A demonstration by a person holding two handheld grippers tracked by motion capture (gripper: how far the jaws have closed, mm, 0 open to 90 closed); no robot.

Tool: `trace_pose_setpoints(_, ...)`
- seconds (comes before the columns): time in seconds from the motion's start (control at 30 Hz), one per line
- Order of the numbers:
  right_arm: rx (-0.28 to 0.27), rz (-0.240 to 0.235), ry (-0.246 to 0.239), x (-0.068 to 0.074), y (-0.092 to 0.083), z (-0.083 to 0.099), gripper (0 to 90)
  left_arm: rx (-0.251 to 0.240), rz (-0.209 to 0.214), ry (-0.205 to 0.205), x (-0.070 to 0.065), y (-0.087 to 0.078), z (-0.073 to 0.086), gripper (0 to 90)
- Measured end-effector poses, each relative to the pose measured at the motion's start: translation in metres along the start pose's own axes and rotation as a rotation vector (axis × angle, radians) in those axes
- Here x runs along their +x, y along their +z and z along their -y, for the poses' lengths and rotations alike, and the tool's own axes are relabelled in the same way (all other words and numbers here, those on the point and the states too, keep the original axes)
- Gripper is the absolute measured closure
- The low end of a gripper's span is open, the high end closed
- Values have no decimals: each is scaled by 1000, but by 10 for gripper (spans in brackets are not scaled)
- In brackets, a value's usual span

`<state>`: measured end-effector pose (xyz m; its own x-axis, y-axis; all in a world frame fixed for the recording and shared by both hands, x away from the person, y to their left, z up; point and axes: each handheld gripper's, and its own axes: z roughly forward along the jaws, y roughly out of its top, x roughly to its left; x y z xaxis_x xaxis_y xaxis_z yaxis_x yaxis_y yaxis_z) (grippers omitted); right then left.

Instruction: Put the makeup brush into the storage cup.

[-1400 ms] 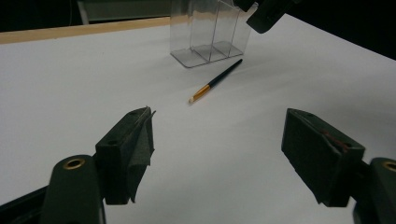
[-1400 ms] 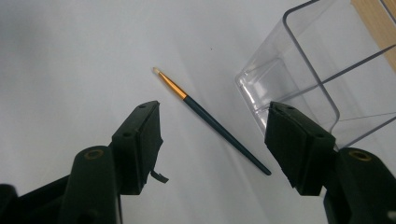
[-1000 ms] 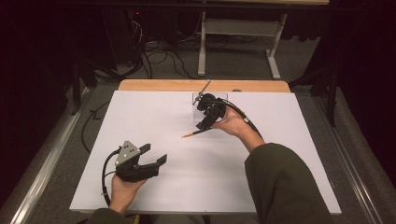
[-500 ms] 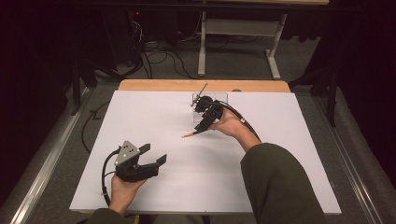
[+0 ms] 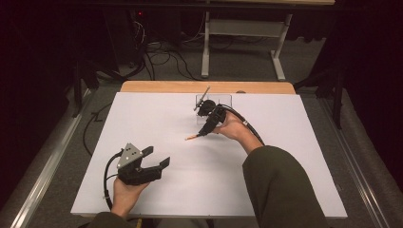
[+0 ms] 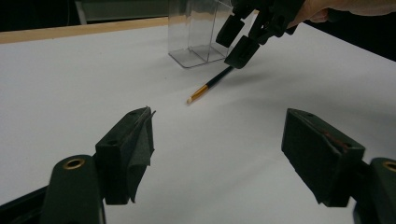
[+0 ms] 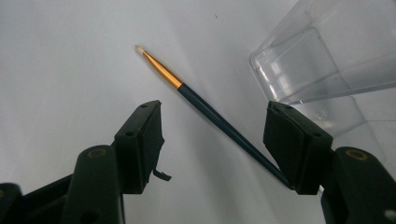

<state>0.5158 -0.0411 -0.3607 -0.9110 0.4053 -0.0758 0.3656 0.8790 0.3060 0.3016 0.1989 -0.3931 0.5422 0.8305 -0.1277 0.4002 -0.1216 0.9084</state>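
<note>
— Between the jaws of the right claw (image 7: 212, 140), what lies on the white worktop (image 5: 157, 118)?
— A paintbrush (image 7: 205, 108), flat, its pale tip pointing away from the claw; the jaws stand apart above it, gripping nothing.
— And beside that claw?
— A clear plastic holder (image 7: 322, 60), just to its right.
— The left claw (image 5: 154, 161)?
— Wide open and empty, well short of the brush, facing it.
</note>
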Motion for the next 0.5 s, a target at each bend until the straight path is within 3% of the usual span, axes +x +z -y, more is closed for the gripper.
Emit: trace_pose_setpoints(0.5, 36, 9, -16, -1, 20, -1, 389, 2, 1, 2, 0, 0, 0, 256)
